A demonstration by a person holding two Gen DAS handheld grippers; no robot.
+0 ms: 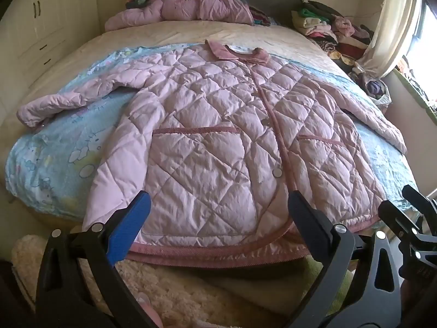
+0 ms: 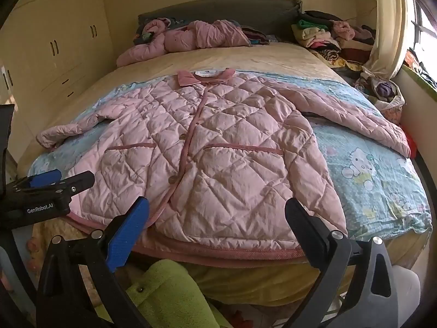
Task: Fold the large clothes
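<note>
A large pink quilted coat lies flat on the bed, front up, buttoned, collar at the far end and both sleeves spread out to the sides. Its hem hangs at the bed's near edge. My left gripper hovers open just above the hem's middle, nothing between its fingers. My right gripper hovers open over the hem as well, a little to the right, and holds nothing. The left gripper shows at the left edge of the right wrist view. At the right edge of the left wrist view I see the right gripper.
A light blue cartoon-print blanket lies under the coat on the bed. Another pink coat is bunched at the headboard. Piled clothes stand at the far right by the curtain. Wardrobes line the left wall.
</note>
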